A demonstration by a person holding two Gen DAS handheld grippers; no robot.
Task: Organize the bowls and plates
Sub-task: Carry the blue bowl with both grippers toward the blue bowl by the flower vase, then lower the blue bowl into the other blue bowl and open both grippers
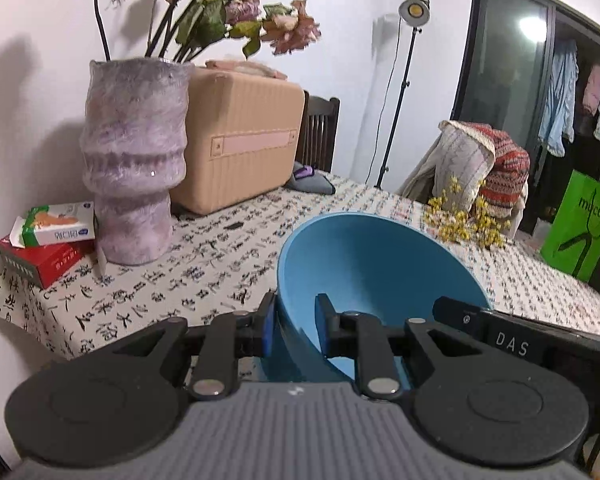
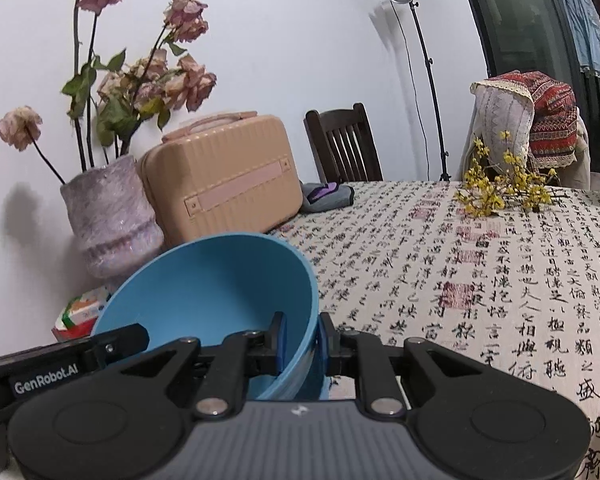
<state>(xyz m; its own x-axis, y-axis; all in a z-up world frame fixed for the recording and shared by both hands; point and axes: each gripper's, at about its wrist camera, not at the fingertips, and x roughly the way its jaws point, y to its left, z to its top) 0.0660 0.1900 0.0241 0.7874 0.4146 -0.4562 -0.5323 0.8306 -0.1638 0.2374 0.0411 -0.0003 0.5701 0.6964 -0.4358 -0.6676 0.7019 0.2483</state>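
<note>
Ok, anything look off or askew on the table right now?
Only the blue bowl: it is tilted steeply, its rim pinched by the left gripper and right gripper on opposite sides. Nothing looks spilled or broken.

Ahead stands a white wall (image 2: 300, 40); a dark wooden chair (image 2: 342, 144) and lamp stand (image 2: 428, 80) flank the calligraphy-clothed table (image 2: 480, 260).

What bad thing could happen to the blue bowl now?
The blue bowl hangs tilted, pinched only at its rim by the left gripper and the right gripper, so it might slip out. The fuzzy vase stands close by; a swing could possibly knock it.
</note>
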